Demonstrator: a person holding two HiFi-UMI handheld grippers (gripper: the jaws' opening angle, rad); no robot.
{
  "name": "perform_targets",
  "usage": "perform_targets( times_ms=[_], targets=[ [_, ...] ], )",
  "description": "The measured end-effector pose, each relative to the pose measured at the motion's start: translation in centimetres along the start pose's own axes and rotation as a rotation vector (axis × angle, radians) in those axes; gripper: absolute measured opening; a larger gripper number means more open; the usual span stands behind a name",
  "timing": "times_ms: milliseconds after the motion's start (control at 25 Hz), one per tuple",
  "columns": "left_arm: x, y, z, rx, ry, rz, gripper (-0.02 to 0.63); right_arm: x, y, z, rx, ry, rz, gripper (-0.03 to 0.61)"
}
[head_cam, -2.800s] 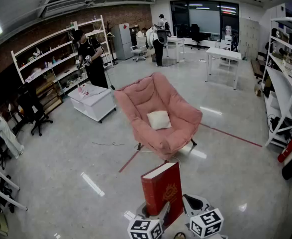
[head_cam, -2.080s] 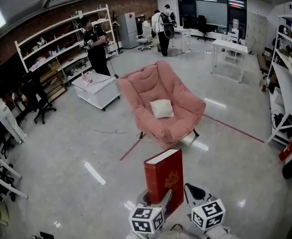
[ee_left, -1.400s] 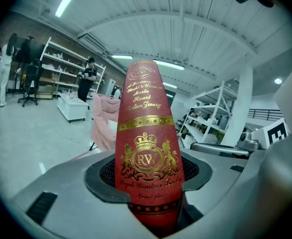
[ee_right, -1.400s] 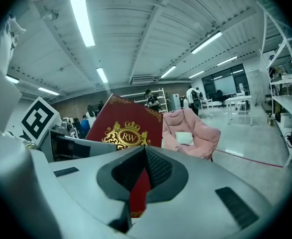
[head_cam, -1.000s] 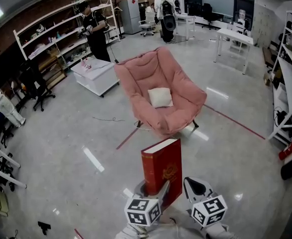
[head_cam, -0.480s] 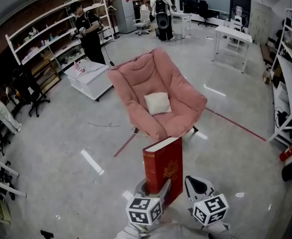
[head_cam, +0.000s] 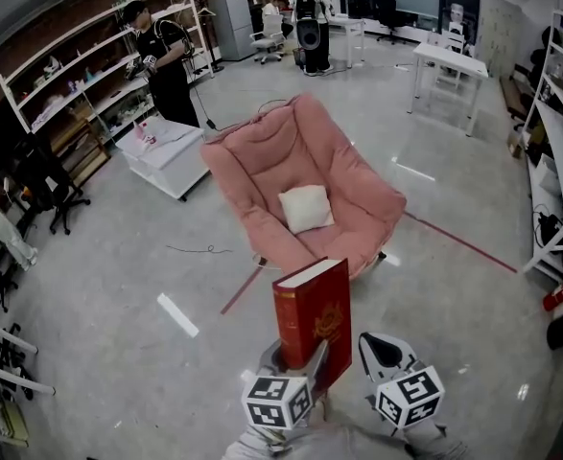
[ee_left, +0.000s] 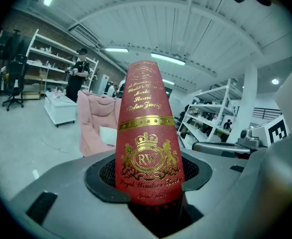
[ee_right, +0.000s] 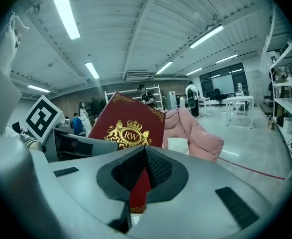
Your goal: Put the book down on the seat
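A thick red book [head_cam: 312, 319] with a gold crest stands upright in front of me. My left gripper [head_cam: 295, 360] is shut on its lower spine, and in the left gripper view the book [ee_left: 148, 133] fills the gap between the dark pads [ee_left: 111, 180]. My right gripper [head_cam: 382, 348] hovers just right of the book with its jaws together and nothing in them. In the right gripper view the book [ee_right: 128, 123] shows behind the right gripper [ee_right: 145, 151]. Ahead on the floor stands the pink padded chair [head_cam: 262, 156], with a white cushion [head_cam: 306, 207] on its seat [head_cam: 353, 233].
A low white table [head_cam: 166, 147] stands left of the chair, with a person [head_cam: 161, 60] at the wall shelves behind it. Red floor tape [head_cam: 463, 244] runs right of the chair. White desks [head_cam: 449, 60] stand at the back, metal shelving [head_cam: 559, 161] on the right.
The chair has grown larger and come lower in the head view as I approach it. The book and both grippers keep their places in front of me.
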State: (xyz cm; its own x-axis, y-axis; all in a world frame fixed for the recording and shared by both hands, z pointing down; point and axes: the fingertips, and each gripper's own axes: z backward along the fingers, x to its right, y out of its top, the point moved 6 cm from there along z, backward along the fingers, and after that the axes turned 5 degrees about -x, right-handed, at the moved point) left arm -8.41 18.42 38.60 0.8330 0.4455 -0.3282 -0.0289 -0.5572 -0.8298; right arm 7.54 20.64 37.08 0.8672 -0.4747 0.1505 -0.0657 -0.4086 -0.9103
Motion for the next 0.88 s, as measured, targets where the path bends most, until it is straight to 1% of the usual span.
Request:
perform_targets(
  times_ms=[160,560,880],
  targets=[
    [-2.0,1.5,-1.8,-0.008,-0.004,0.000,0.258,0.7,1.3,-2.8,-0.002,-0.001,0.008,0.005],
    [-6.6,4.6,-5.1,-0.022,-0.035,-0.020,0.256,1.4,3.1,-8.7,-0.014,-0.021,0.005,0.005],
    [-9.4,5.9,-7.2,-0.036,-0.043,-0.018,0.256,1.8,3.9,-12.5,-0.031,-0.023,-0.002,0.006]
  ],
)
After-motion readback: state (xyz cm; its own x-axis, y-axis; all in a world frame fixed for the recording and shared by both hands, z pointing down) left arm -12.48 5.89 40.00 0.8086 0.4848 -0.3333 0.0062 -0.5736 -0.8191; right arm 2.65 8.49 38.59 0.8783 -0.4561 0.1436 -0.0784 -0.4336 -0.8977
